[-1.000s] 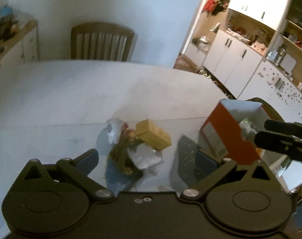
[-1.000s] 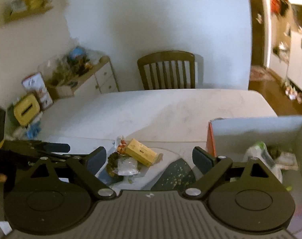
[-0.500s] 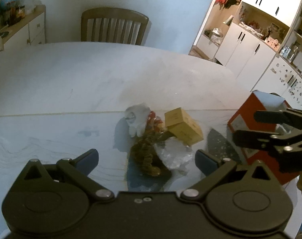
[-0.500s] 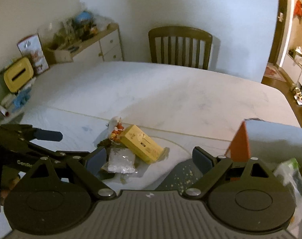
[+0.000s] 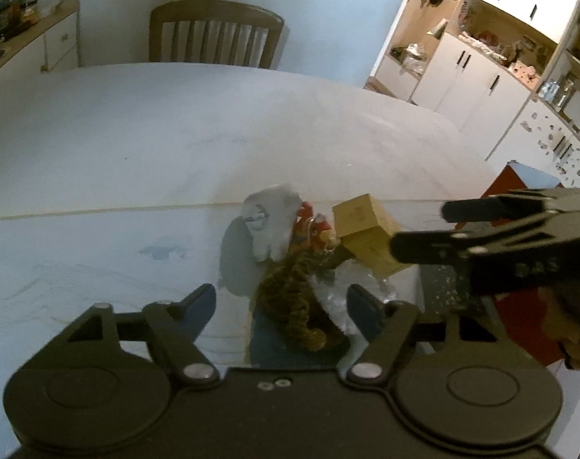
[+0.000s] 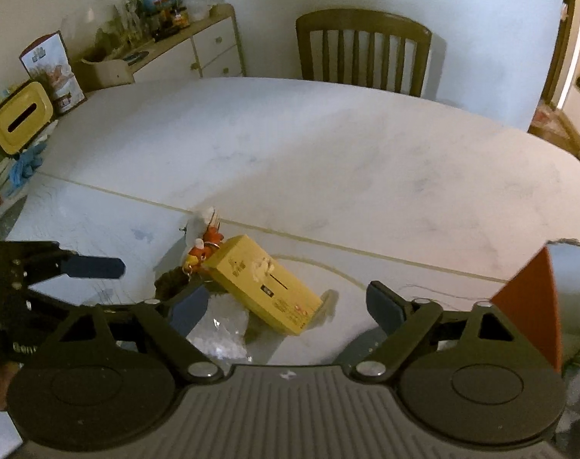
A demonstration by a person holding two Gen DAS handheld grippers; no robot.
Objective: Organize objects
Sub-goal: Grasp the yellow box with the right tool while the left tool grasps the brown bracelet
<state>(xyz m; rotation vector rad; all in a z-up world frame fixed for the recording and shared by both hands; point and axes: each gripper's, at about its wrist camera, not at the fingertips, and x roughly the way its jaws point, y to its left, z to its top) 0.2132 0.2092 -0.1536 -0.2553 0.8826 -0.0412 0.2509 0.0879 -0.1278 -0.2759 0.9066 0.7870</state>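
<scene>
A small pile lies on the white table [image 5: 175, 145]: a yellow carton [image 6: 265, 285] [image 5: 366, 235], a clear plastic bag [image 6: 221, 331], a brown fuzzy item [image 5: 294, 294], a red toy [image 5: 313, 225] and a white crumpled piece [image 5: 271, 218]. An orange box [image 6: 538, 306] [image 5: 519, 321] stands to the right. My left gripper [image 5: 280, 300] is open just before the brown item. My right gripper [image 6: 286, 306] is open, low over the carton and bag; in the left wrist view its fingers [image 5: 481, 204] reach in from the right beside the carton.
A wooden chair [image 6: 362, 49] stands at the table's far side. A sideboard [image 6: 198, 46] with clutter is at the back left, with a yellow tissue box [image 6: 18, 122] near the table's left edge. White cabinets [image 5: 481, 76] are at the right.
Both grippers have moved closer to the pile. The right gripper swung left, away from the orange box, and now sits over the carton. Both stay open.
</scene>
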